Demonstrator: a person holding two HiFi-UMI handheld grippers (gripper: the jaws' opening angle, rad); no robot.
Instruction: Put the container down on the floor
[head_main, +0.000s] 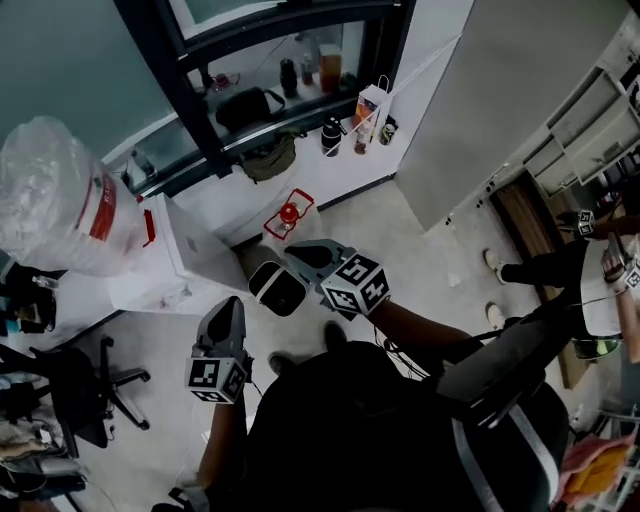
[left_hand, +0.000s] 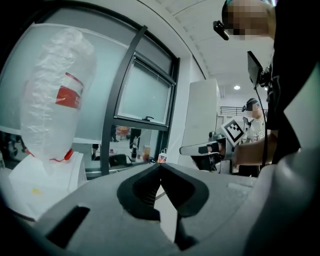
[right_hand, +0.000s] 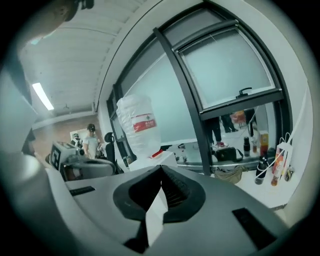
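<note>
A clear container with a red rim (head_main: 289, 214) rests on the pale floor below the window ledge, with no gripper touching it. My right gripper (head_main: 300, 258) hovers a little nearer than the container; in the right gripper view the right gripper (right_hand: 161, 168) has its jaws shut on nothing. My left gripper (head_main: 230, 308) is lower and to the left, well away from the container. The left gripper (left_hand: 160, 165) is also shut and empty in its own view, which shows the right gripper (left_hand: 215, 148) off to the side. Neither gripper view shows the container.
A white water dispenser (head_main: 185, 250) carries a big clear bottle (head_main: 60, 200) at the left. An office chair (head_main: 85, 390) stands at the lower left. Bags, bottles and a paper bag (head_main: 370, 104) line the window ledge (head_main: 330, 165). Another person (head_main: 560, 265) stands at the right.
</note>
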